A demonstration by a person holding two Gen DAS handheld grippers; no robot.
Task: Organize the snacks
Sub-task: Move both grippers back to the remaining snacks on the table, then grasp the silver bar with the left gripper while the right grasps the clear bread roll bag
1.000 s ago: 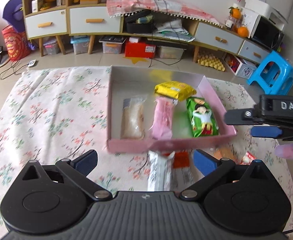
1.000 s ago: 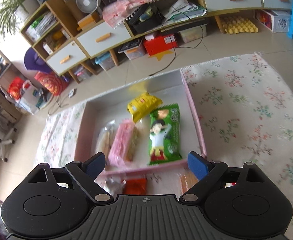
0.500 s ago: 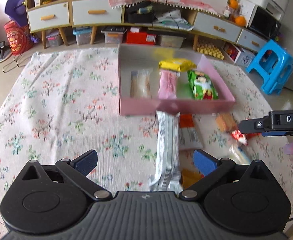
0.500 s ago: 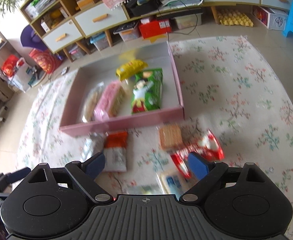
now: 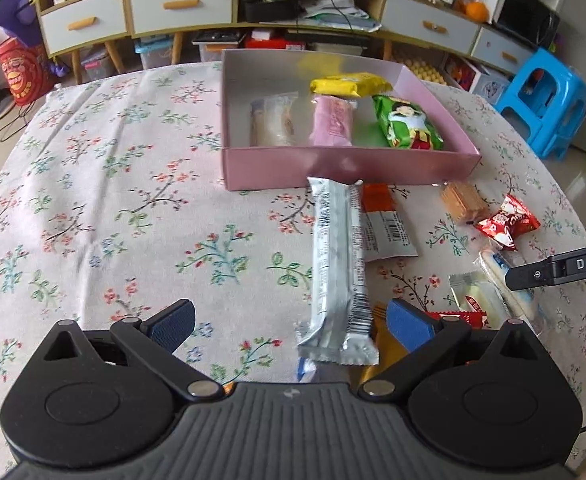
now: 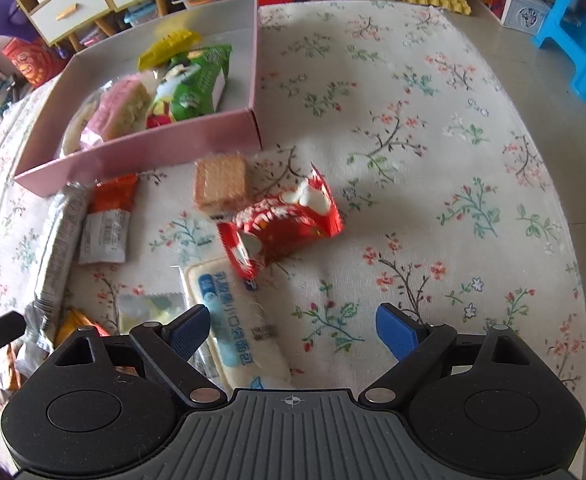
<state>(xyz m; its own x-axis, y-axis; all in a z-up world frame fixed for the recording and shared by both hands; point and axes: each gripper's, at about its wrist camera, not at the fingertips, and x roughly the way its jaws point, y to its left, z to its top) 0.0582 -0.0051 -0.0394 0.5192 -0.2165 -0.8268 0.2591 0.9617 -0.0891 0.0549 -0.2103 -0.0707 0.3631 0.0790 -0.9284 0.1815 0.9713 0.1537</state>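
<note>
- Snacks: four packets lie in the pink box [image 5: 345, 168] ahead of both my fingers; the rest are loose on the flowered desk [image 5: 105, 200] between the box and me.
- My left fingers [image 5: 289, 322] are spread wide and hold nothing; the long silver bar [image 5: 339, 264] lies between them, nearer the right-hand finger, its far end just at the box's near wall.
- My right fingers [image 6: 293, 326] are wide apart and empty too; the white bread pack [image 6: 237, 328] lies just inside the left-hand finger, and the red packet [image 6: 281, 224] is just ahead.
- Step, as I judge it: reaching for the next loose snack.
- Next move calls for centring one packet between the fingers, closing gently, then carrying it over the wall into a free spot.
</note>
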